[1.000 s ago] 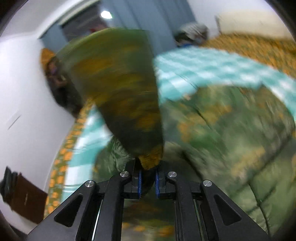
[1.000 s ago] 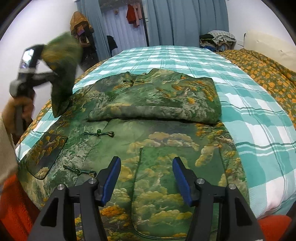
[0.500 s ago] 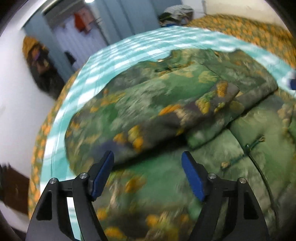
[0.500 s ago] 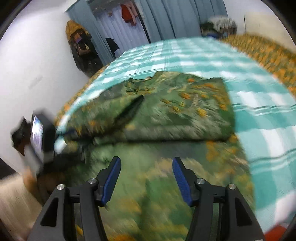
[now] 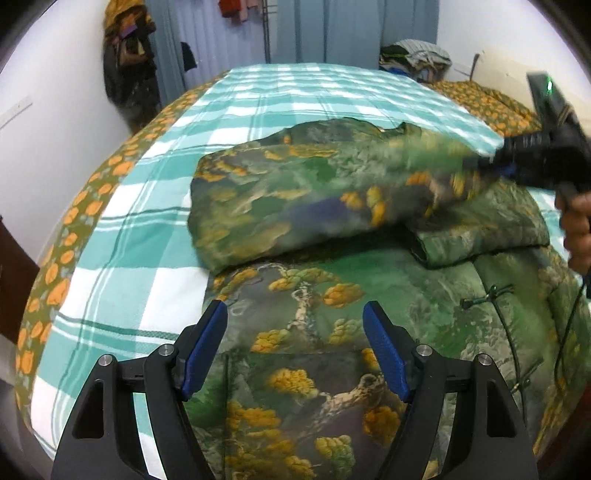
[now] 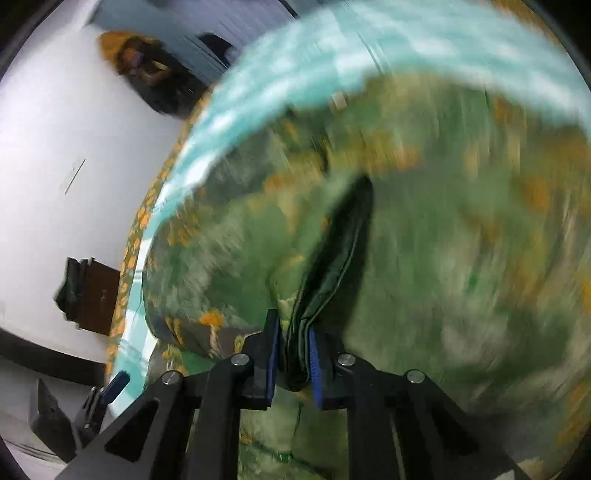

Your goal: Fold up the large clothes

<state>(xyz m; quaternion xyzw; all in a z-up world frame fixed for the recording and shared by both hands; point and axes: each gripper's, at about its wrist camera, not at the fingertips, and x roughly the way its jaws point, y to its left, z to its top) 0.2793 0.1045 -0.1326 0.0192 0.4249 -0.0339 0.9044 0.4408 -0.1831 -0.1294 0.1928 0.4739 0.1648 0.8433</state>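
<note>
Since a second ago the left gripper [image 5: 295, 350] has let go of the sleeve it was lifting; its blue pads [image 5: 205, 347] now stand wide apart with nothing between them, low over the lower front of the jacket [image 5: 317, 332]. Over the same second the right gripper [image 6: 291, 354], which hung open above the hem, has come across to the folded sleeve [image 5: 295, 199] and closed on it. From the right wrist view its jaws are pinched together on a dark-lined edge of the fabric, which rises in a fold between the pads; most of that view is smeared by motion. From the left wrist view the right gripper [image 5: 491, 166] sits at the right end of the sleeve, with a person's hand [image 5: 576, 229] behind it.

The jacket, a green padded one printed with trees and orange foliage, lies spread on the bed, on a teal and white checked sheet [image 5: 147, 229]. Both sleeves are folded across the chest: the one held lies on top, running from the left side of the jacket toward the right, and the other sleeve [image 5: 480, 236] lies under its end. Knotted frog fastenings [image 5: 484, 295] show down the front at the right. An orange flowered cover [image 5: 55, 266] edges the bed, and a pile of clothes [image 5: 417, 59] sits at its far end by blue curtains [image 5: 332, 29].
</note>
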